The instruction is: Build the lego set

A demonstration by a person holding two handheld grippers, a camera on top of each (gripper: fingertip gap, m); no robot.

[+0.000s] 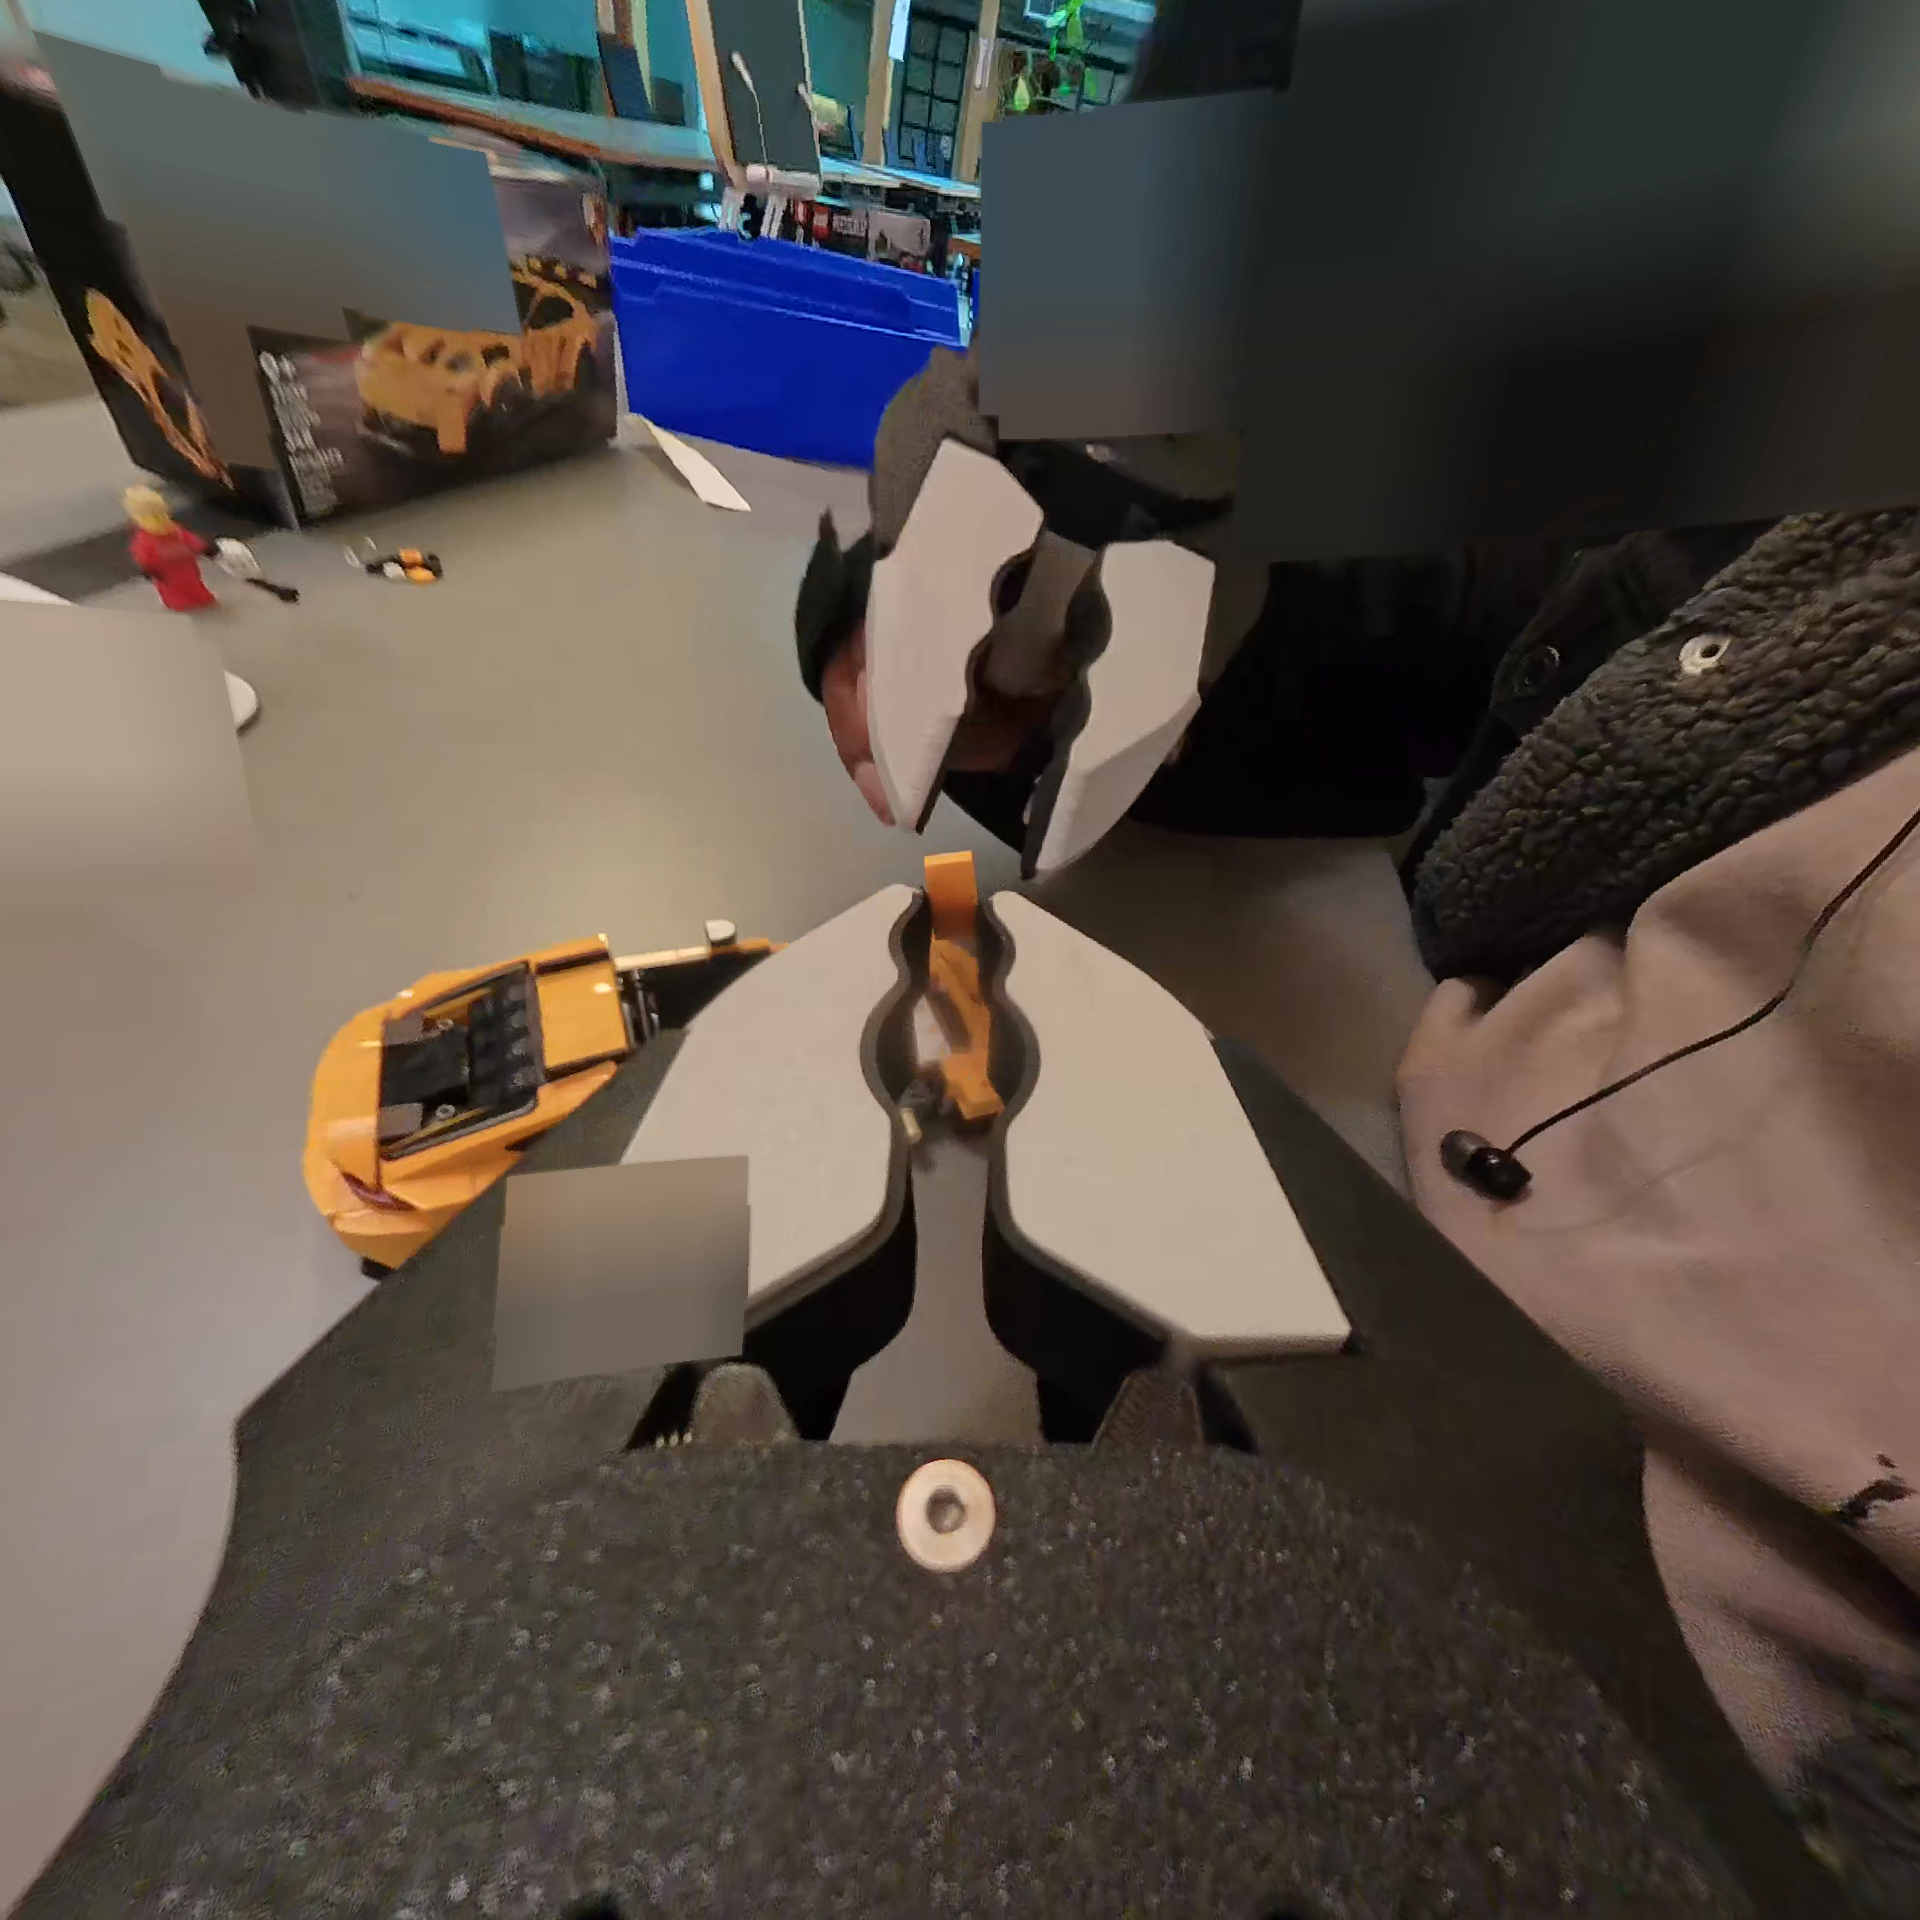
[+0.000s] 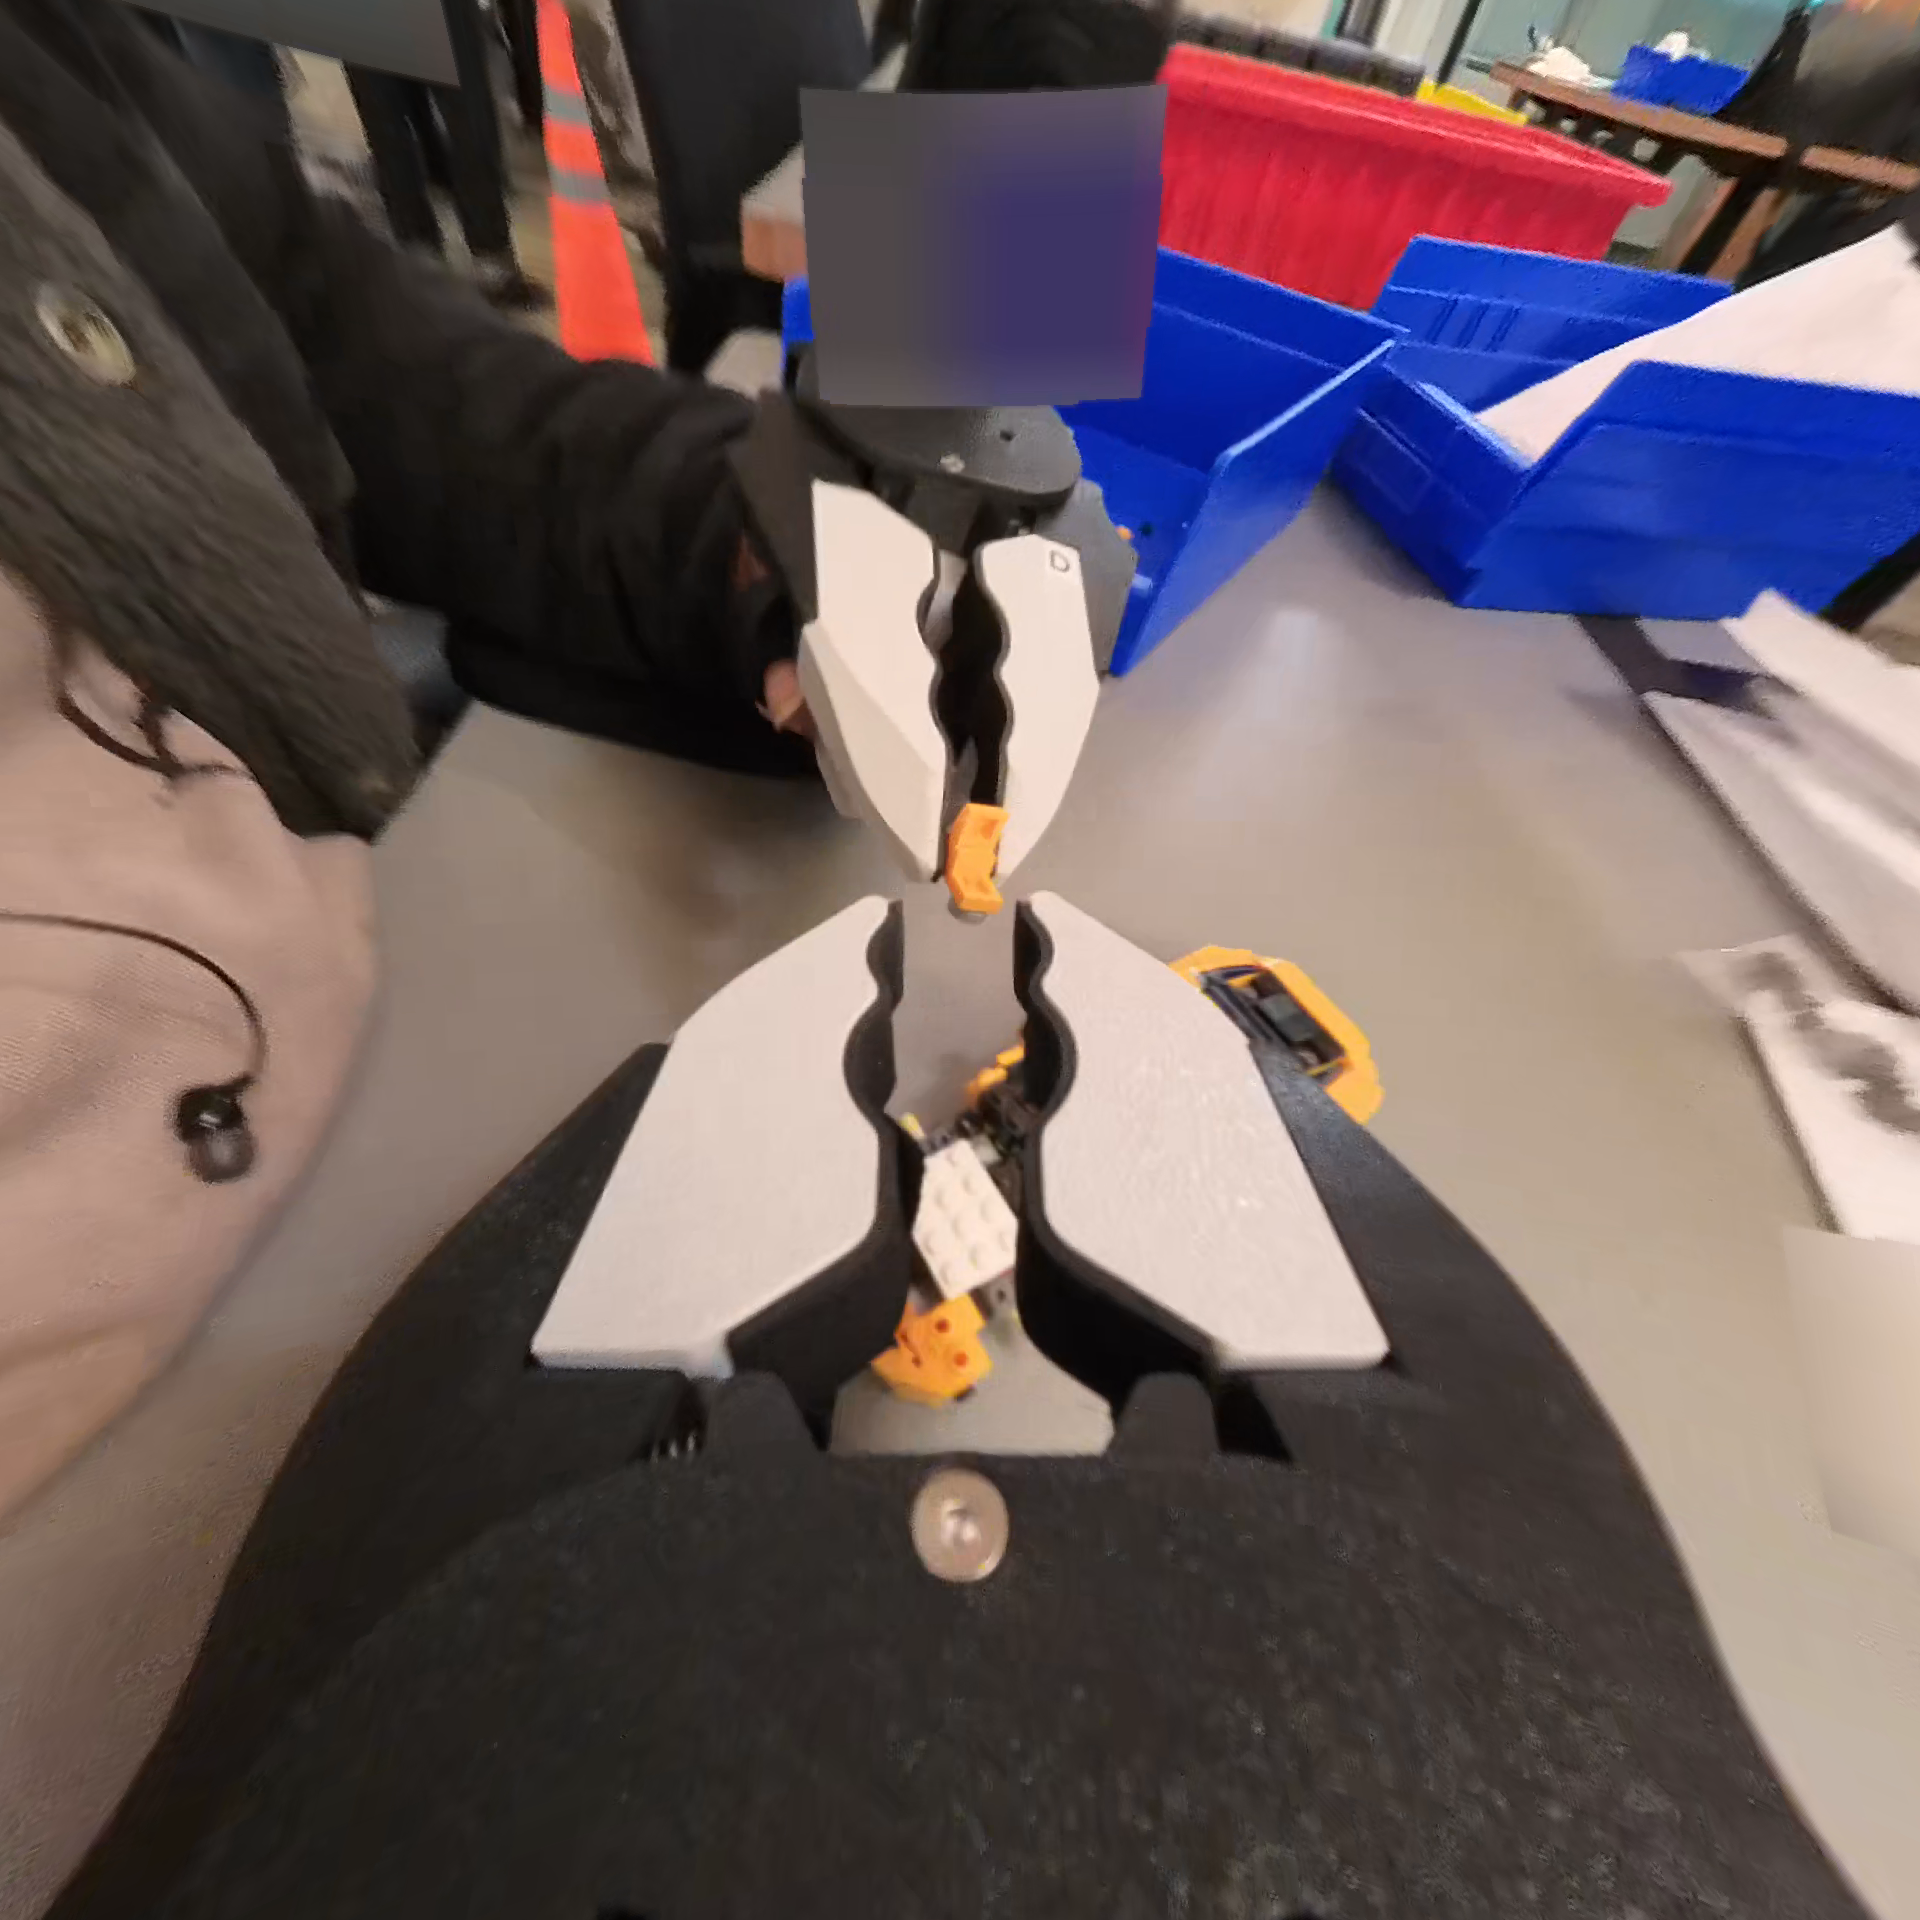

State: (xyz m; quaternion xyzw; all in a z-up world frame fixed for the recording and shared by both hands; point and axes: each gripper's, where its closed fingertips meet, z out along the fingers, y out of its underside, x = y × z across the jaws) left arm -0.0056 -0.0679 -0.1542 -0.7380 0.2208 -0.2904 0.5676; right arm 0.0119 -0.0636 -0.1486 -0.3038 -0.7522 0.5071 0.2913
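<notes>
My left gripper (image 1: 951,900) is shut on a small orange lego piece (image 1: 948,881) and holds it above the grey table. In the right wrist view the left gripper (image 2: 974,869) points toward me with the orange piece (image 2: 977,844) sticking out of its tips. My right gripper (image 2: 961,918) is open and empty, tip to tip with the left one, just short of the piece. It also shows in the left wrist view (image 1: 977,847). The partly built orange car (image 1: 447,1081) lies on the table under both grippers. Its white plate (image 2: 961,1216) shows between my right fingers.
A lego box (image 1: 436,416) stands at the back left, with a red minifigure (image 1: 171,561) and small loose parts (image 1: 405,566) in front of it. Blue bins (image 2: 1558,499) and instruction sheets (image 2: 1818,748) lie to the right. A person's jacket (image 1: 1662,1143) is close by. The grippers are tip to tip, or close to it.
</notes>
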